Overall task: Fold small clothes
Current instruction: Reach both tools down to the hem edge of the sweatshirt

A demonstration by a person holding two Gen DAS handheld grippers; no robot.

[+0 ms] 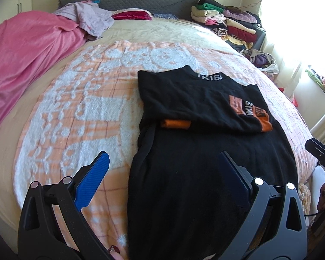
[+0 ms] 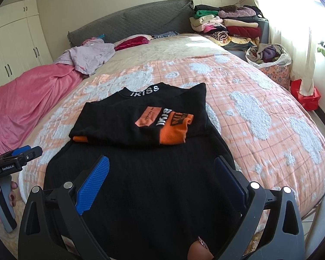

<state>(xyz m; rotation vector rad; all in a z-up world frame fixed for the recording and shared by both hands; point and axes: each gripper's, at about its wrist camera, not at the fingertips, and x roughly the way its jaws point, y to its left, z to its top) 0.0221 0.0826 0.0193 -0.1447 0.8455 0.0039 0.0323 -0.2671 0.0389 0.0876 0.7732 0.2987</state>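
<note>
2 grippers, both spread apart, holding nothing: left gripper (image 1: 162,179) and right gripper (image 2: 162,182) hover over near hem of black sweater (image 2: 140,184). Sweater lies on bedspread (image 2: 249,108), sleeves folded across chest.

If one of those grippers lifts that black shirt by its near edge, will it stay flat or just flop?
The black shirt will probably flop: it already drapes limply over the bed's curve. Its folded-in sleeves, orange cuff showing, lie loose on top and may slide open. It looks light, so both open grippers, left and right, gripping separate corners should keep it neater.
</note>
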